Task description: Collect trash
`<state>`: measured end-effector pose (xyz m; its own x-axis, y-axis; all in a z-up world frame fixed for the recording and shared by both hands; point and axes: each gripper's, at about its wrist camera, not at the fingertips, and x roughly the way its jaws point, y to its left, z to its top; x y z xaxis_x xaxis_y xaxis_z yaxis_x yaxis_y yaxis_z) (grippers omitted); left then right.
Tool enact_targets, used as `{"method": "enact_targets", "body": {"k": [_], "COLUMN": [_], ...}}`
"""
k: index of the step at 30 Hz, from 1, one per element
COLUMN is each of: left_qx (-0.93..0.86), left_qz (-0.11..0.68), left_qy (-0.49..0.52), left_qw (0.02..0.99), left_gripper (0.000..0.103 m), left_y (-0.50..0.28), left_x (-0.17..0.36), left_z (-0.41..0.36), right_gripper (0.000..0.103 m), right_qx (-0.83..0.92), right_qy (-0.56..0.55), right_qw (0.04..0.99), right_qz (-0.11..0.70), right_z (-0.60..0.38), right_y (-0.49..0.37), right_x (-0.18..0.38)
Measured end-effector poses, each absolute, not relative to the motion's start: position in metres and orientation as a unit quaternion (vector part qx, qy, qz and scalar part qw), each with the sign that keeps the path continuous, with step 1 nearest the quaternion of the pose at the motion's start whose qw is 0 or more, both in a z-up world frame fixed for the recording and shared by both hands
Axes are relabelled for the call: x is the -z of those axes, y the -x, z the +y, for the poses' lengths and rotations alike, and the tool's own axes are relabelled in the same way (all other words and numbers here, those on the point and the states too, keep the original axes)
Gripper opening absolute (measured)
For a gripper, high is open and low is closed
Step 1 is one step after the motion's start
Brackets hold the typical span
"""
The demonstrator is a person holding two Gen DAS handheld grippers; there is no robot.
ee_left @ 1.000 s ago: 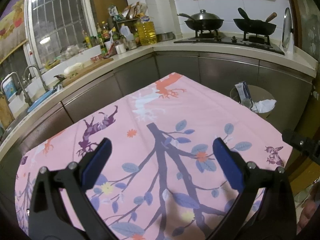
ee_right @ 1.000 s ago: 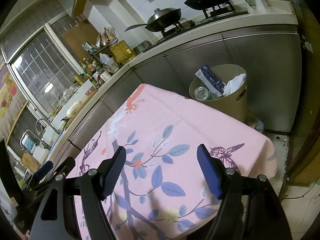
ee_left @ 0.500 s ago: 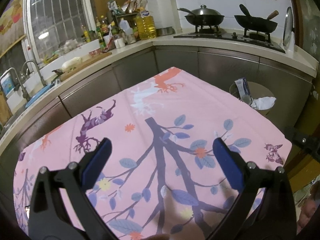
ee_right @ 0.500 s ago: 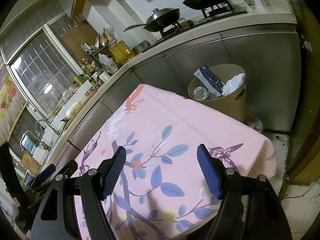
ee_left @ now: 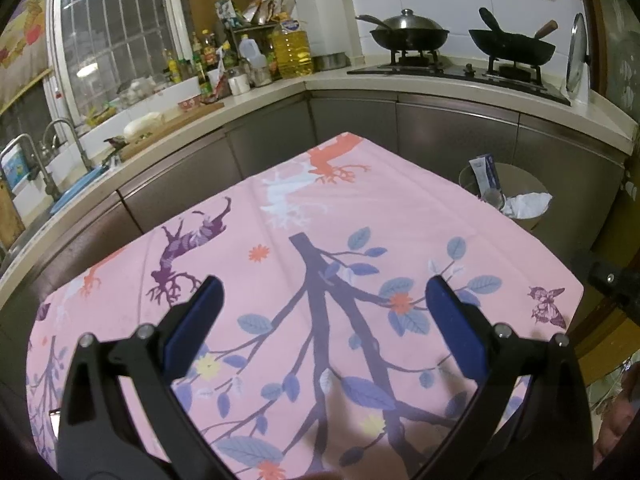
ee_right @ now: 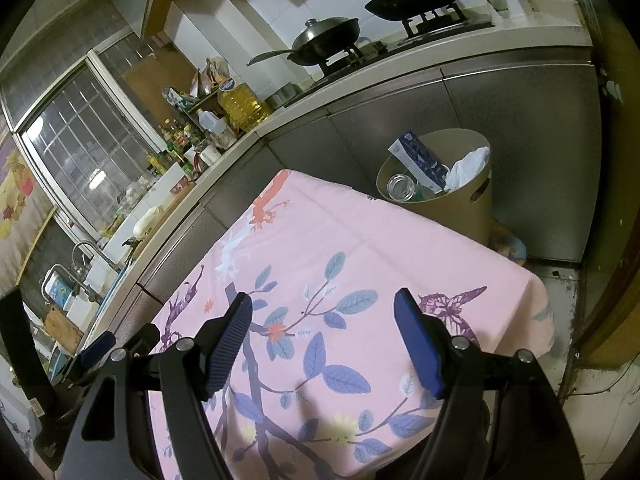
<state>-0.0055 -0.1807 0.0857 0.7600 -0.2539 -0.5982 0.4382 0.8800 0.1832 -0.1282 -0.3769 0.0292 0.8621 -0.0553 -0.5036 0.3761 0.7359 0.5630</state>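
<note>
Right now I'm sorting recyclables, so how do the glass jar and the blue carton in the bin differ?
The glass jar is clear and round; the blue carton is opaque, printed and boxy. The jar sits low inside the trash bin with its open mouth showing, while the carton leans at a tilt and sticks up past the rim. Both are already in the bin, beside crumpled white paper.

Home kitchen, seemingly: stove (ee_left: 460,70), sink (ee_left: 60,200).
</note>
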Motion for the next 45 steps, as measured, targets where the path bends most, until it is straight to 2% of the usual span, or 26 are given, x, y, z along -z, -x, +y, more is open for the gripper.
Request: {"method": "enact_targets", "body": {"k": [45], "left_qx": [0.205], "left_qz": [0.321], "left_qy": [-0.16], "left_qw": [0.911], "left_gripper": [0.097], "left_y": [-0.001], "left_x": [-0.073], "left_z": [-0.181], "right_gripper": [0.071], "right_qx": [0.118], "right_qy": [-0.338], "right_qw": [0.904], "right_qz": [0.234], "right_z": [-0.37], "right_y": [0.126], "right_x": [-0.029]}}
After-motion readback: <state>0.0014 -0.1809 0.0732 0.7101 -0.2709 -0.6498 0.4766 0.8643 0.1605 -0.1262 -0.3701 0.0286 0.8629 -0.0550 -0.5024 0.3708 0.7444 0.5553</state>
